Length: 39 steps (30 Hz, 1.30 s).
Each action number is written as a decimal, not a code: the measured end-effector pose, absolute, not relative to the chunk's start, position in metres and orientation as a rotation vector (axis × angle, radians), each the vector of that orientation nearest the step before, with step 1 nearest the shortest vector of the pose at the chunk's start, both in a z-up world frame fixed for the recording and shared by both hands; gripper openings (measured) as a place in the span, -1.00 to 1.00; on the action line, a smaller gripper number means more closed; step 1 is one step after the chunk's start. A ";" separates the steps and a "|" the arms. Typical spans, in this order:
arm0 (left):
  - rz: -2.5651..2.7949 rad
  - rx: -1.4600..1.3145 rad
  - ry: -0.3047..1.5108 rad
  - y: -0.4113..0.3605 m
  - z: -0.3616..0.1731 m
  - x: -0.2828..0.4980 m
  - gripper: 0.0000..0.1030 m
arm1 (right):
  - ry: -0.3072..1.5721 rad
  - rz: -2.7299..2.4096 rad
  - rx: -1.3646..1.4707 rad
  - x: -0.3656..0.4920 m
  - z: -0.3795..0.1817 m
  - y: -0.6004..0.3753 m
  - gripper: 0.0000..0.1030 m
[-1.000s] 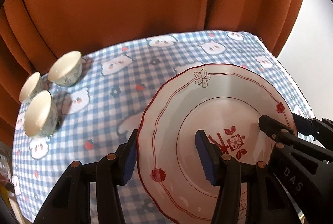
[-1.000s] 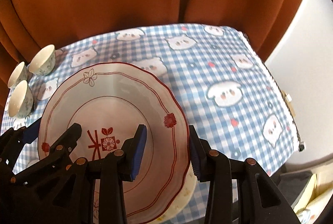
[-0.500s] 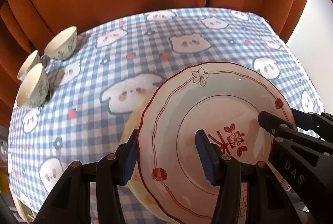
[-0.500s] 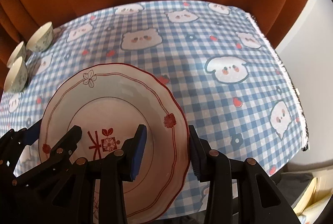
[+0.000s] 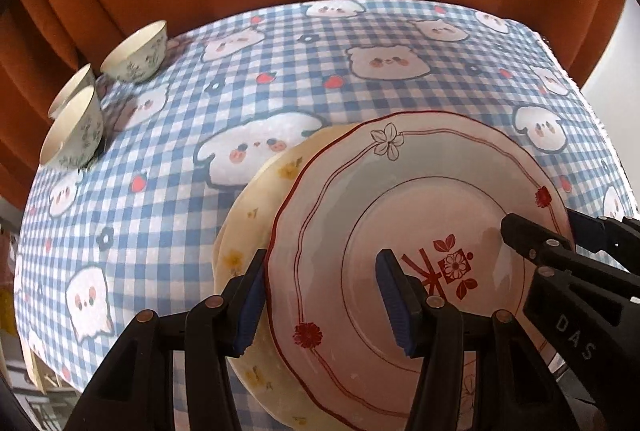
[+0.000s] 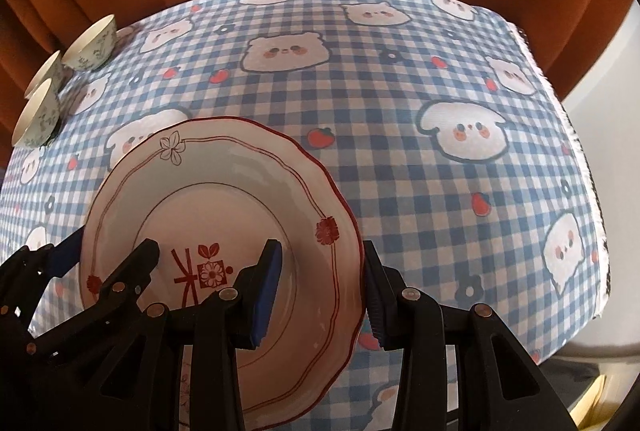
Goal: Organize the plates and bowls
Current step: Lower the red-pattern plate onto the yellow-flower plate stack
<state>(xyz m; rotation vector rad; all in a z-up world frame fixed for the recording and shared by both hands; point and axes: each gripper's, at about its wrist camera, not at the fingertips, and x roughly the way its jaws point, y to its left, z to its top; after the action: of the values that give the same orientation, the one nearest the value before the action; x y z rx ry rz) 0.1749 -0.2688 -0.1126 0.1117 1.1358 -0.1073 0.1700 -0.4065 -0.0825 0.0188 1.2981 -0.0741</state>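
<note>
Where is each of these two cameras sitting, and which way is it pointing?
Left wrist view: rides on the left tool, looking forward and down over the red-rimmed plate, the cream plate beneath and the bowls; its own fingers and the right tool show.
Right wrist view: rides on the right tool, looking the same way; the left tool shows.
Shared: plate, bowls, checked tablecloth.

The left gripper (image 5: 320, 299) and right gripper (image 6: 320, 283) are both matte black plastic, with angular linkage arms joined by round copper-coloured rivets. Each finger ends in a ribbed blue pad (image 5: 394, 305). White letters "DAS" (image 5: 573, 335) mark the right gripper's side, seen from the left wrist.
</note>
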 end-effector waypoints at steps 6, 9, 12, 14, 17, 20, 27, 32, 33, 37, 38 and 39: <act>-0.088 0.096 1.129 -0.269 -0.112 0.172 0.06 | 1.302 -0.026 0.041 0.170 -0.083 -0.410 -0.18; -0.082 0.092 1.130 -0.269 -0.112 0.171 0.06 | 1.281 -0.021 0.049 0.167 -0.076 -0.413 -0.18; -0.075 0.089 1.130 -0.269 -0.111 0.172 0.06 | 1.256 -0.015 0.041 0.165 -0.070 -0.415 -0.43; -0.072 0.091 1.128 -0.269 -0.111 0.172 0.05 | 1.262 -0.019 0.038 0.167 -0.072 -0.418 -0.51; -0.066 0.087 1.127 -0.268 -0.110 0.171 0.05 | 1.265 -0.014 0.047 0.168 -0.072 -0.419 -0.51; -0.048 0.084 1.130 -0.265 -0.109 0.170 0.05 | 1.273 -0.011 0.053 0.168 -0.073 -0.418 -0.51; -0.014 0.115 1.129 -0.264 -0.110 0.170 0.05 | 1.292 0.011 0.069 0.170 -0.081 -0.411 -0.51; 0.019 0.137 1.117 -0.264 -0.111 0.173 0.05 | 1.287 0.018 0.058 0.173 -0.083 -0.408 -0.51; 0.025 0.140 1.115 -0.265 -0.112 0.174 0.05 | 1.284 0.019 0.053 0.173 -0.083 -0.407 -0.51; 0.043 0.141 1.107 -0.267 -0.113 0.176 0.08 | 1.272 0.021 0.023 0.176 -0.083 -0.403 -0.50; 0.043 0.137 1.108 -0.268 -0.114 0.176 0.15 | 1.270 0.021 0.015 0.176 -0.084 -0.403 -0.50; 0.042 0.133 1.111 -0.269 -0.114 0.176 0.20 | 1.269 0.022 0.009 0.177 -0.084 -0.402 -0.46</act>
<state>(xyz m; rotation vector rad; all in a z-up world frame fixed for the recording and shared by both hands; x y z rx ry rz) 0.1763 -0.2687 -0.1139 0.1328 1.1110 0.0424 0.1767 -0.4023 -0.0839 0.0094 1.2693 0.0217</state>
